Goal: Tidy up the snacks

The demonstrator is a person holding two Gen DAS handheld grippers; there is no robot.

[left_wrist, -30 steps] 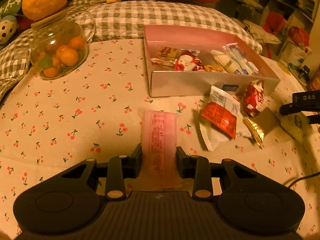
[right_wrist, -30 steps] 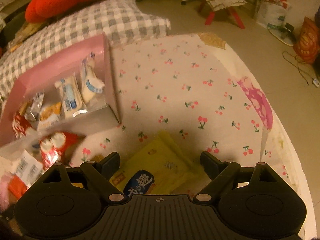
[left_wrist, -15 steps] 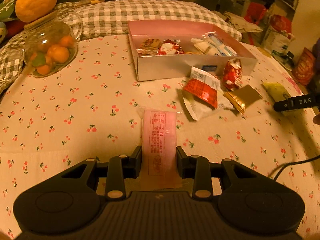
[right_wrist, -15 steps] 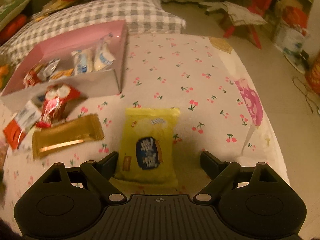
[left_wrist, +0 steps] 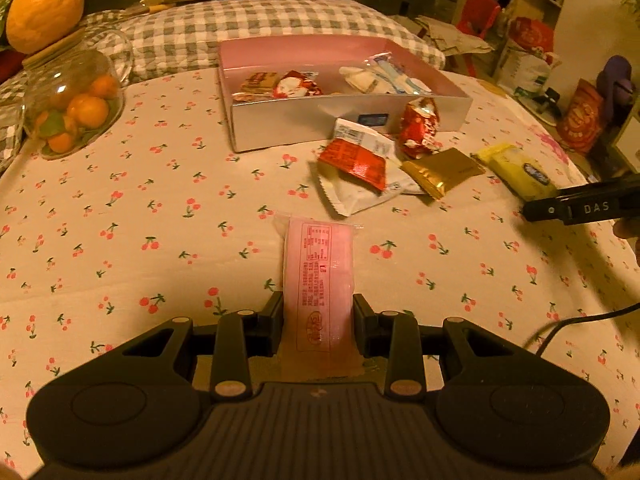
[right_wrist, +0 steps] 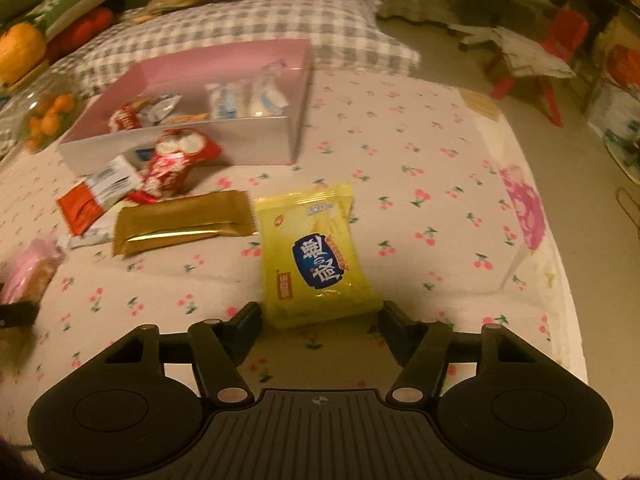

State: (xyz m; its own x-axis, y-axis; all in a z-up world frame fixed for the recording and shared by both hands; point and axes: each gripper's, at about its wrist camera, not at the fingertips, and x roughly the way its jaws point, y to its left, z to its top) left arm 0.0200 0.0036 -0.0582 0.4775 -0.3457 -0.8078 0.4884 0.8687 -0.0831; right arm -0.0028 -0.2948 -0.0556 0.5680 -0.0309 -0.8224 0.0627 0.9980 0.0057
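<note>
On the far left of the cherry-print worktop (left_wrist: 120,208) a glass jar (left_wrist: 74,100) holds small oranges, with one big orange fruit (left_wrist: 45,10) behind it. The left tongs (left_wrist: 318,314) are closed on a pink packet (left_wrist: 320,276) printed with fine red text too small to read. Farther back a pink box (left_wrist: 280,128) holds several wrapped snacks, red ones at its left and white-and-blue ones at its right; I cannot count them surely. In front of the box lie four loose packets: a red-and-white sachet (left_wrist: 360,168), a red wrapper (left_wrist: 418,126) leaning against the box wall, a gold bar (left_wrist: 442,172), and a yellow packet (right_wrist: 316,252) with white characters on a blue oval. The right tongs (right_wrist: 320,314), marked "DAS" on the side, stand wide open, one finger on either side of the yellow packet's near end, gripping nothing.
</note>
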